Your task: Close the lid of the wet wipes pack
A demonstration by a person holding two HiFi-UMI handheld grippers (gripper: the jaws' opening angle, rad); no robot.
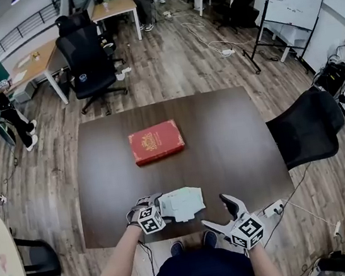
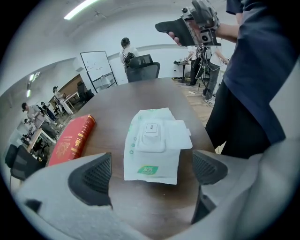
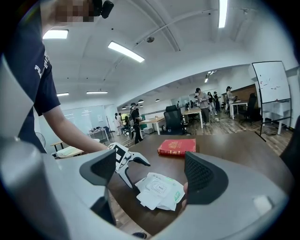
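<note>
The white wet wipes pack (image 1: 182,204) lies flat near the table's front edge. In the left gripper view the pack (image 2: 151,161) shows a raised white lid frame (image 2: 151,137), with a flat white flap (image 2: 180,135) spread out to its right. My left gripper (image 1: 151,202) is at the pack's left end, pointing steeply down. Its jaws stand open (image 2: 150,171) over the pack's near edge without touching it. My right gripper (image 1: 216,213) hovers off the table's front edge, to the right of the pack, open and empty (image 3: 152,173). The pack (image 3: 159,190) lies below and beyond it.
A red book (image 1: 156,141) lies at the middle of the dark brown table (image 1: 237,144). A black chair (image 1: 308,126) stands at the table's right side and another (image 1: 88,60) beyond its far edge. A power strip (image 1: 273,208) hangs at the front right corner.
</note>
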